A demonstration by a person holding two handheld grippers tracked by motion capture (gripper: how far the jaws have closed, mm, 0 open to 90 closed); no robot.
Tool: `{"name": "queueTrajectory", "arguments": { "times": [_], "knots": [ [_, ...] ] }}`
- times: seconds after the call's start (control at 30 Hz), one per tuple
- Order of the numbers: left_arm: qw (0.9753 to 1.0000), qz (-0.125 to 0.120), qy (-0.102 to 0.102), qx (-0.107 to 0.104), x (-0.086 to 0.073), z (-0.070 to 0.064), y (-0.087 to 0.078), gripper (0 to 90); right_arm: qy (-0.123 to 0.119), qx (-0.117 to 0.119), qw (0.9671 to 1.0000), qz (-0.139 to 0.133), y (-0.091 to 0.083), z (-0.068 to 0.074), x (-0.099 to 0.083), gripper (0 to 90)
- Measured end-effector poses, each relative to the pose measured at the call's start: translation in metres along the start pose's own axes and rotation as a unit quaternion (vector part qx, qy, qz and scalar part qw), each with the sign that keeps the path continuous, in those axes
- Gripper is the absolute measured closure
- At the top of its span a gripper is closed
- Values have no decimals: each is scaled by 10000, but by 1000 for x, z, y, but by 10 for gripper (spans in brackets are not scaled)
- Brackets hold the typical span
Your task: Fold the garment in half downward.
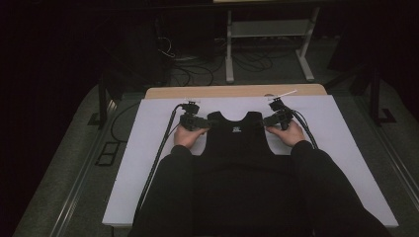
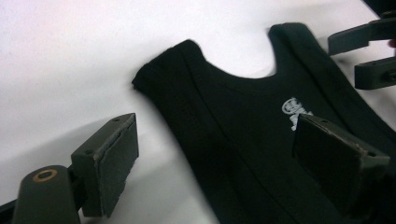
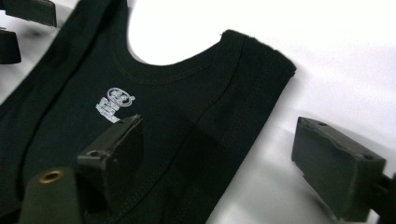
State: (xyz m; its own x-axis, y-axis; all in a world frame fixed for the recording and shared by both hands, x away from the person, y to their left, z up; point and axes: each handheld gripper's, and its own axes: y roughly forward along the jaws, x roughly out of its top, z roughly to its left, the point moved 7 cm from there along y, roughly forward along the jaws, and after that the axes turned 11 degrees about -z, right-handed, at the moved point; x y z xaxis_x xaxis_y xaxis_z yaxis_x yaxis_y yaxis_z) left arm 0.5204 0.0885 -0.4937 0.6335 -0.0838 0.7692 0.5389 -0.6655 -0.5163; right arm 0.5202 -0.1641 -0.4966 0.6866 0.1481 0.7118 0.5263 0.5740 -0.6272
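Note:
A black sleeveless top lies flat on the white table cover, its scooped neck pointing away from me and a small white print below the neckline. My left gripper stands open at the top's left shoulder strap, one jaw over the bare cover, the other over the cloth. My right gripper stands open the same way at the right strap. Nothing is held between either pair of jaws. In the left gripper view the right gripper shows at the far edge.
The white cover lies over a wooden table whose far edge shows. Black cables trail from both grippers down the table sides. A white metal stand and floor cables sit beyond the table in the dark.

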Motion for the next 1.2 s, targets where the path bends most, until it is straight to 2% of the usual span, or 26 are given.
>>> {"name": "queueTrajectory", "arguments": {
  "times": [0.13, 0.2, 0.27, 0.37, 0.4, 0.43, 0.5, 0.57, 0.63, 0.73, 1.0, 1.2],
  "knots": [
    [10000, 6, 27, -15, -2, -3, 3, 239, -36, -101, 9999, -47, 2, 1, 0, 259],
    [10000, 9, 40, 35, -2, -5, 4, 319, -56, -152, 9998, -74, 2, 2, 1, 361],
    [10000, 7, 11, 16, -2, -6, 6, 377, -62, -109, 9999, -98, 3, 3, 1, 418],
    [9999, 43, 26, 148, -2, -6, 7, 485, -158, -239, 9995, -103, 4, 4, 0, 535],
    [9998, 42, -4, 172, -2, -6, 7, 507, -175, -241, 9995, -114, 4, 5, 0, 570],
    [9996, 69, -56, 279, -2, -5, 7, 570, -177, -230, 9995, -110, 5, 5, 0, 618],
    [9992, 86, -281, 275, -2, -4, 8, 688, -178, -226, 9996, -83, 5, 6, -1, 680],
    [9989, 105, -316, 344, -3, -3, 9, 777, -179, -273, 9995, -37, 5, 5, -1, 770],
    [9987, 123, -300, 387, -3, -3, 9, 832, -157, -258, 9995, 29, 4, 5, -2, 815],
    [9988, 127, -190, 437, -4, -4, 9, 856, -195, -257, 9995, 24, 4, 6, -2, 832],
    [9989, 78, -191, 417, -3, -6, 6, 869, -291, -192, 9994, -90, 0, 11, 2, 842],
    [9991, 30, -136, 397, -1, -9, 2, 870, -273, -140, 9995, -108, -4, 13, 3, 844]
  ]
}}
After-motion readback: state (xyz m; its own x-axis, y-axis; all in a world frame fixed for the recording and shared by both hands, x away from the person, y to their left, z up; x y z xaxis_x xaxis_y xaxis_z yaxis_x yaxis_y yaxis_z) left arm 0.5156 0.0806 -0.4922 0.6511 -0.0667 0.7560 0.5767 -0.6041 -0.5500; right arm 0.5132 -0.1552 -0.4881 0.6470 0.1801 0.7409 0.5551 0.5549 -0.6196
